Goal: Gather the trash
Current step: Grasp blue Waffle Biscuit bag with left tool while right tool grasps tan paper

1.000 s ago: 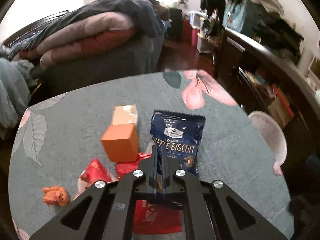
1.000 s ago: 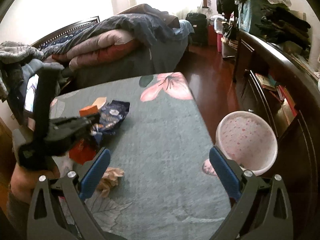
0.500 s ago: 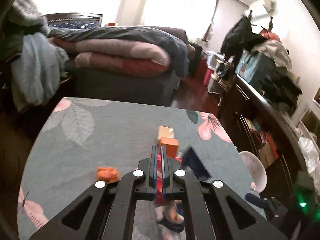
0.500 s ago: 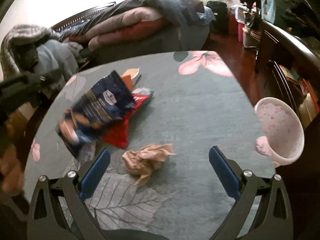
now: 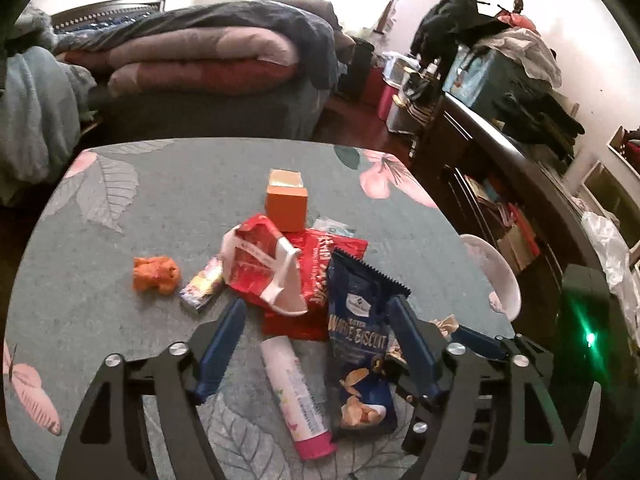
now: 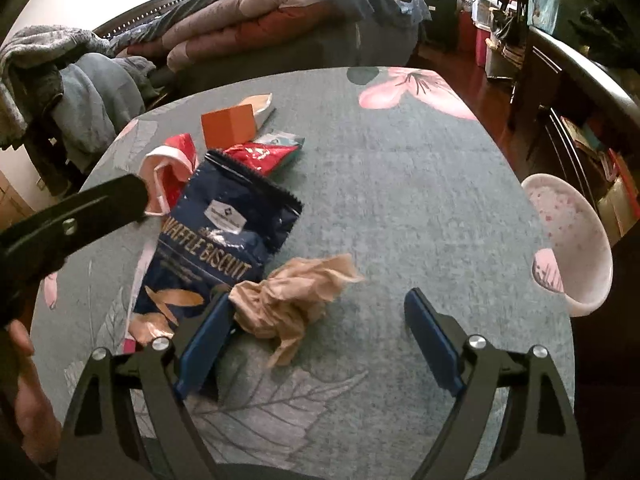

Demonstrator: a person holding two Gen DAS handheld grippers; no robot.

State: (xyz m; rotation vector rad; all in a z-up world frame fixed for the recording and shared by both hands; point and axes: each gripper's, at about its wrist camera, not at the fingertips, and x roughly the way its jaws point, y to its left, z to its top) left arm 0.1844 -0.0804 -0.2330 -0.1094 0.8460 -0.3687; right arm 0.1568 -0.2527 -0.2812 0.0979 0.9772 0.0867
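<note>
A blue waffle biscuit bag (image 5: 360, 344) lies on the table, also in the right wrist view (image 6: 216, 240). My left gripper (image 5: 316, 344) is open above the bag and a pink-capped white tube (image 5: 296, 396). Red wrappers (image 5: 276, 268), an orange box (image 5: 286, 206), a small snack bar (image 5: 202, 286) and an orange toy (image 5: 156, 274) lie beyond. My right gripper (image 6: 316, 336) is open, with a crumpled brown paper (image 6: 288, 300) between its fingers, near the left one.
A pink-speckled white bin (image 6: 568, 240) stands off the table's right edge, also in the left wrist view (image 5: 496, 272). A bed with folded blankets (image 5: 200, 60) is behind. A dark cabinet (image 5: 500, 184) runs along the right.
My left gripper carried the blue biscuit bag up and toward the near side, then opened and let it go. My right gripper moved down to the crumpled paper.
</note>
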